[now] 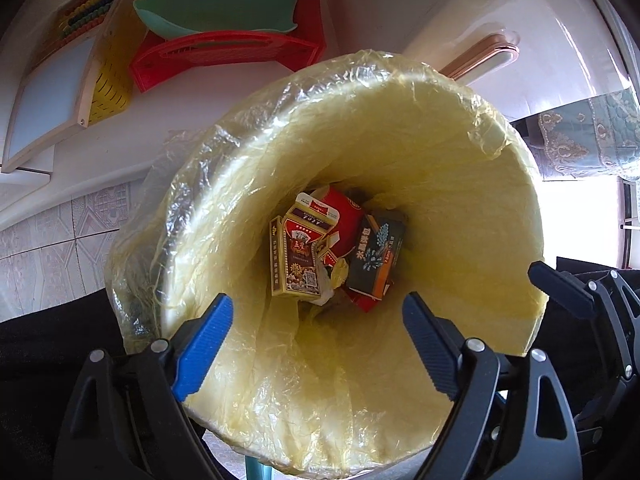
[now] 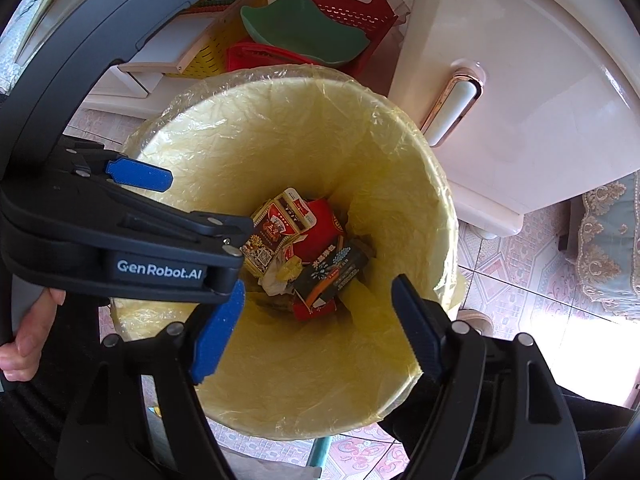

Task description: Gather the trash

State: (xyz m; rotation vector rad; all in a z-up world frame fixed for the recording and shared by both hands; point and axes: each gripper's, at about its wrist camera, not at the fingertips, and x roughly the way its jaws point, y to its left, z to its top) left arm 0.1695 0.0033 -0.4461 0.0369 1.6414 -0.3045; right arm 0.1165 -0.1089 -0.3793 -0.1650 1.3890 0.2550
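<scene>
A round bin lined with a yellow plastic bag (image 1: 460, 152) (image 2: 224, 148) fills both views. At its bottom lie a playing-card box (image 1: 296, 256) (image 2: 272, 236), a dark box with blue print (image 1: 376, 256) (image 2: 332, 268), a red wrapper (image 1: 344, 208) (image 2: 320, 220) and crumpled paper. My left gripper (image 1: 318, 340) is open and empty over the bin's mouth; it also shows in the right wrist view (image 2: 192, 200) at the bin's left rim. My right gripper (image 2: 316, 328) is open and empty above the near rim; one of its fingers (image 1: 560, 284) shows in the left wrist view.
Behind the bin stand a red basket (image 1: 224, 56) (image 2: 360, 4) holding a green dish (image 1: 216, 4) (image 2: 304, 28), a yellow basket (image 1: 112, 80) and a wooden abacus board (image 1: 52, 92). A white cabinet with a handle (image 2: 456, 100) is at the right. The floor is tiled (image 2: 520, 280).
</scene>
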